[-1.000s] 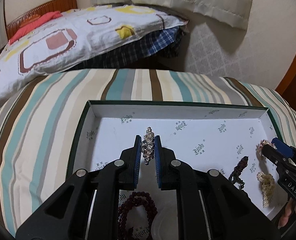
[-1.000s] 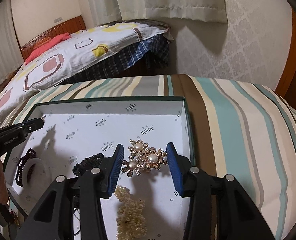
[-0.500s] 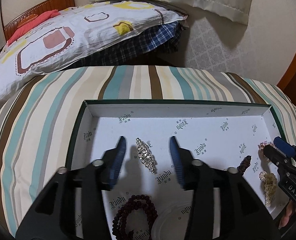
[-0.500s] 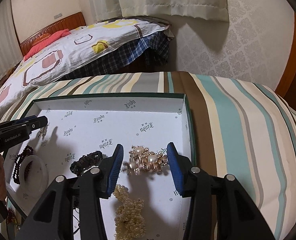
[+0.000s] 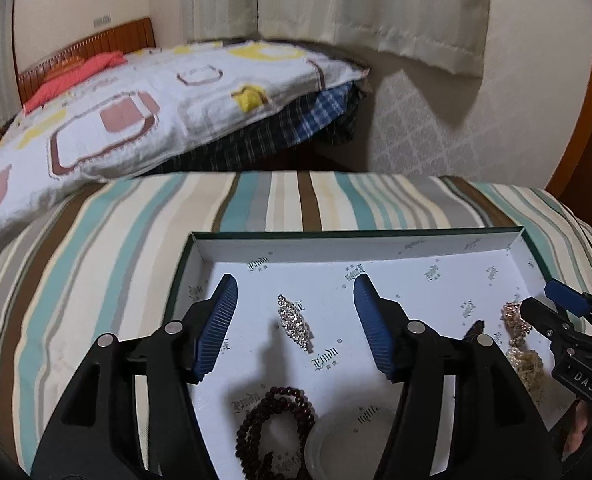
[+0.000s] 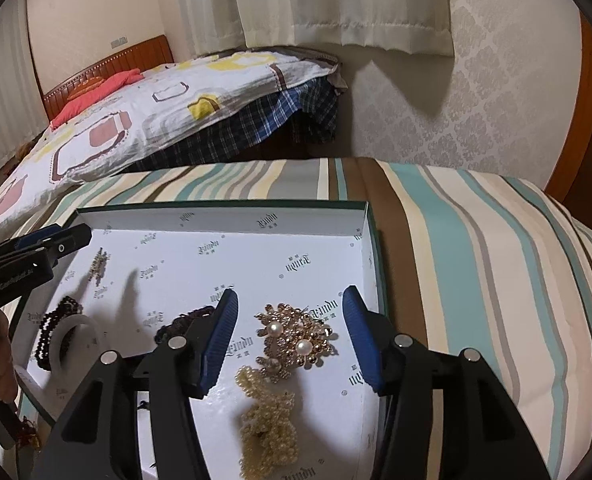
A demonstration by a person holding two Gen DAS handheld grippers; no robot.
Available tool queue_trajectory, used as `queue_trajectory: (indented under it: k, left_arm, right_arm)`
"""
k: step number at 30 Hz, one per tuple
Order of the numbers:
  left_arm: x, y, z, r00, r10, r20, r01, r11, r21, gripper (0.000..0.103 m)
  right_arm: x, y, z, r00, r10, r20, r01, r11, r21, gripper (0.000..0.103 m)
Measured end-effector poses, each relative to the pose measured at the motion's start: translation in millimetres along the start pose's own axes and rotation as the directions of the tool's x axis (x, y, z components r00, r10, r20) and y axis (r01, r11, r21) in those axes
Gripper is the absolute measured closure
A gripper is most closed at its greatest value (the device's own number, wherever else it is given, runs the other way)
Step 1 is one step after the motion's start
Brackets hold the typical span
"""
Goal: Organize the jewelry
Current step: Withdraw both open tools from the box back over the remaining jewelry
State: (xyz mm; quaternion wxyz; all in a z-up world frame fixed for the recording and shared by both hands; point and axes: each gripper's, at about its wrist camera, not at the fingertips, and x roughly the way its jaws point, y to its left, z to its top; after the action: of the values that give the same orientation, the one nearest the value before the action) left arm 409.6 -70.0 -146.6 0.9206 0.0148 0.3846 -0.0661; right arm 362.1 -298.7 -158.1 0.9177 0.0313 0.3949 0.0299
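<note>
Black grippers, ribbed blue fingers, silver screws, white lettering.

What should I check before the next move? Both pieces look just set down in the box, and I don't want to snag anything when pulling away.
1. Left gripper free of the rhinestone clip: ok; its jaws have just been opening and the clip lies flat between them, untouched.
2. Right gripper free of the gold pearl brooch: ok; jaws just opening, with gaps on both sides.
3. Both pieces inside the box: ok.
4. Brooch apart from the pearl cluster: not ok, they touch or overlap.
5. Dark bead bracelet clear of the left fingers: cannot tell, it lies partly behind them.
</note>
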Motion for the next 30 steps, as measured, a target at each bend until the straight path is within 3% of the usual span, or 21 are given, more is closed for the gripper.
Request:
queue_trajectory:
  k: [6,18,30]
  left_arm:
    - [-40.7,2.1,-9.5,0.996,0.008,0.085,-0.008,1.000,0.006,0.037]
    - [-118.1,4.5,-53.2,0.981,0.017,0.193,-0.023,0.999,0.029,0.037]
    - [-152.5,13.1,-106.3,0.983,0.030,0.182,-0.028,1.000,-0.010,0.037]
  right_arm:
    - [-29.7,6.9,-2.4,0.999,0.009,0.053,-0.009,1.000,-0.002,0.047]
    - [-87.8,31.0,-41.5,0.993,0.019,0.115,-0.016,1.000,-0.024,0.047]
    - [-111.7,45.2,-92.4,0.994,0.040,0.099,-0.039,0.999,-0.021,0.047]
